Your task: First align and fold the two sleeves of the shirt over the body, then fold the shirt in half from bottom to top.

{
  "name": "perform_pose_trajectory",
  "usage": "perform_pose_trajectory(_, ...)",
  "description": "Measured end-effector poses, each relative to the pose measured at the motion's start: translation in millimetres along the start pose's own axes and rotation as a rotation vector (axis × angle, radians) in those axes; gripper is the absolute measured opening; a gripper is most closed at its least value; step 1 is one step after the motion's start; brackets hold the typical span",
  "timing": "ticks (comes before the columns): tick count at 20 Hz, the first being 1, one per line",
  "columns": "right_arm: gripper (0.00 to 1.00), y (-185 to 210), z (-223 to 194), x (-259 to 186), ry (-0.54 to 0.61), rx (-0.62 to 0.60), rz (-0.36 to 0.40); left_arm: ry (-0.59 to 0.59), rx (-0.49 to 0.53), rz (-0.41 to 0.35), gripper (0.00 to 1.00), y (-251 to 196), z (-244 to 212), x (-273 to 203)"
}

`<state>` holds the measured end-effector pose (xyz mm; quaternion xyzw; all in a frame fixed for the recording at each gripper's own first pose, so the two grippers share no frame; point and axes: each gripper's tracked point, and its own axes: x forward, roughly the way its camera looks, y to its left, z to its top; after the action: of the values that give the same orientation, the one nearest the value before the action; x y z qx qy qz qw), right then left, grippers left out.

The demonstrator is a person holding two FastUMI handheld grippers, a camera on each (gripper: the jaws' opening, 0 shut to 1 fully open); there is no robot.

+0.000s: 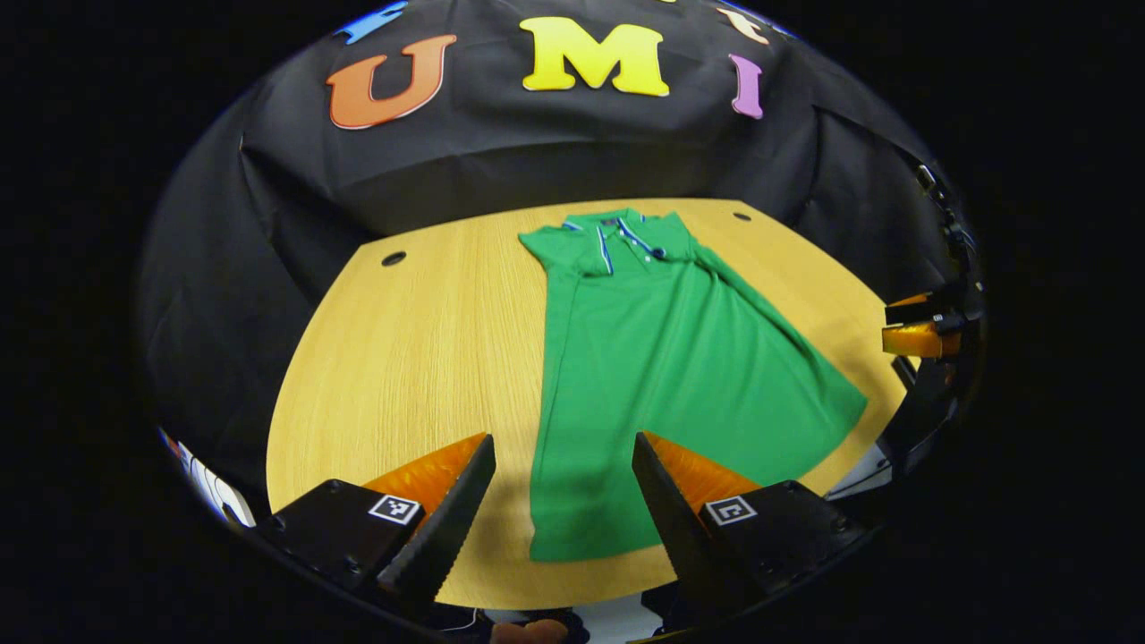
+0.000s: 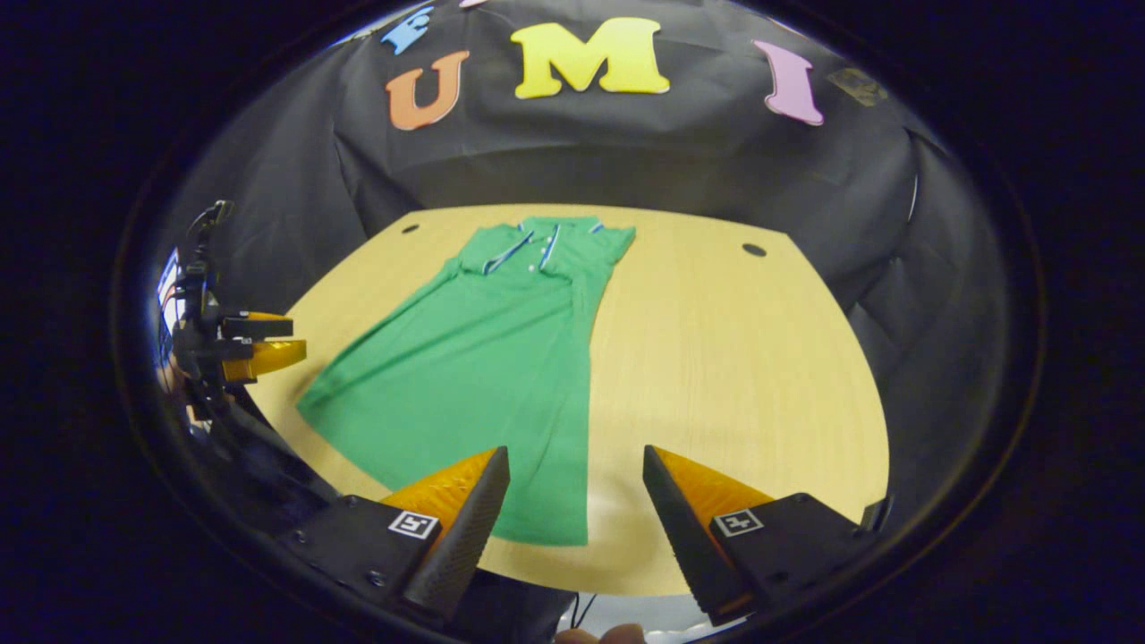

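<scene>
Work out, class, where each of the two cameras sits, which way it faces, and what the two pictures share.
Left gripper view: rides on the left gripper, near the shirt's bottom left corner, facing the collar; own open fingers below, right gripper at the right edge.
Right gripper view: rides on the right gripper, near the bottom right corner; own open fingers below.
Shared: green shirt flat on the wooden table.
</scene>
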<state>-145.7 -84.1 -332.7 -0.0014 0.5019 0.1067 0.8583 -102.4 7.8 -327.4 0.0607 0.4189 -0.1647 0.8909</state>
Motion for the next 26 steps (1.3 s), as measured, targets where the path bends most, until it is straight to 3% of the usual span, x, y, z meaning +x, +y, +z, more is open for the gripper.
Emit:
perform_pose_trajectory(3,0.93,7.3,-28.8,9.0,0.072,-0.029,-0.003,0.079,0.026,-0.037,1.0,0.4,-45.7,2.7)
perform_pose_trajectory(6,0.93,11.4,-43.7,16.8,0.114,-0.059,-0.008,0.13,-0.023,-0.035,1.0,4.3,-71.7,17.1)
perform_pose_trajectory(8,0.93,9.8,-50.3,24.0,0.133,-0.07,-0.015,0.121,-0.072,-0.038,1.0,4.5,-72.9,19.3)
perform_pose_trajectory(13,0.95,10.7,-63.9,37.2,0.175,-0.083,-0.036,0.139,-0.043,-0.049,1.0,1.8,-75.1,19.2)
perform_pose_trajectory(21,0.96,18.9,-63.5,45.0,0.201,-0.116,0.027,0.161,-0.064,-0.014,0.96,-3.5,-79.2,18.5)
perform_pose_trajectory(22,0.91,20.6,-65.2,44.5,0.21,-0.126,0.035,0.163,-0.06,-0.02,0.89,-9.2,-79.4,18.7)
perform_pose_trajectory(23,0.78,21.8,-64.7,42.9,0.213,-0.126,0.038,0.16,-0.044,-0.033,0.83,-16.9,-80.1,17.0)
perform_pose_trajectory(26,0.37,27.0,-64.1,43.8,0.205,-0.102,0.066,0.127,0.023,-0.021,0.29,-30.0,-77.4,18.0)
